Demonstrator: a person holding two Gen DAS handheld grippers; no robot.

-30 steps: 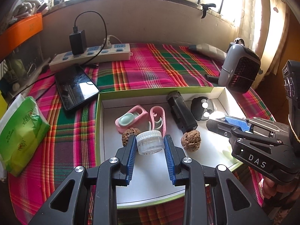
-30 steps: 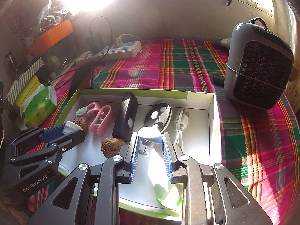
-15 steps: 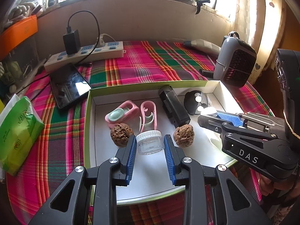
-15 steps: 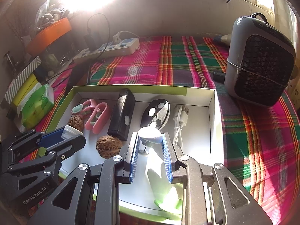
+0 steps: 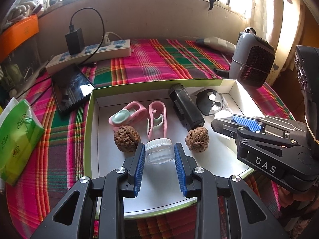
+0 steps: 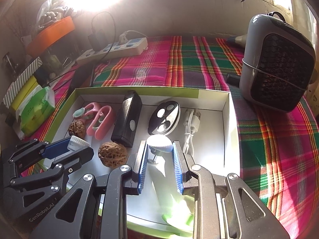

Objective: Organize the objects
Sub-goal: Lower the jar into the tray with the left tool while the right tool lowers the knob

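Plaid cloth [image 5: 155, 59] in pink and green covers the table under a barred window; harsh sun from the back washes out part of the right wrist view. White shallow box [image 5: 90, 119] with a green rim sits near the front edge.

Inside the box, left to right: two pink clips [image 5: 139, 115], a black rectangular device [image 5: 186, 109], a black oval remote [image 5: 209, 102], a coiled white cable [image 6: 191, 123]. Two walnuts [image 5: 127, 138] lie nearer the front.

Left gripper [image 5: 159, 155]: blue pads closed on a small clear jar [image 5: 158, 152] with a white screw lid, gripped at the body just under the lid. Jar sits between the walnuts; whether it touches the box floor, cannot tell.

Right gripper [image 6: 160, 155]: jaws narrow, clamped on a small white domed piece [image 6: 159, 141] with a thin stem below, over the box floor beside the cable. Glare hides its detail.

Handling, as judged: jar looks light, rigid, smooth-walled, so likely slippery; hold low on the straight wall, not on the lid, which may turn. Domed piece looks light and small; the stem seems the weak part, so keep the pads on the dome.

Outside the box: phone [image 5: 71, 85], power strip [image 5: 89, 53], green tissue pack [image 5: 18, 139], grey fan heater [image 6: 277, 63].
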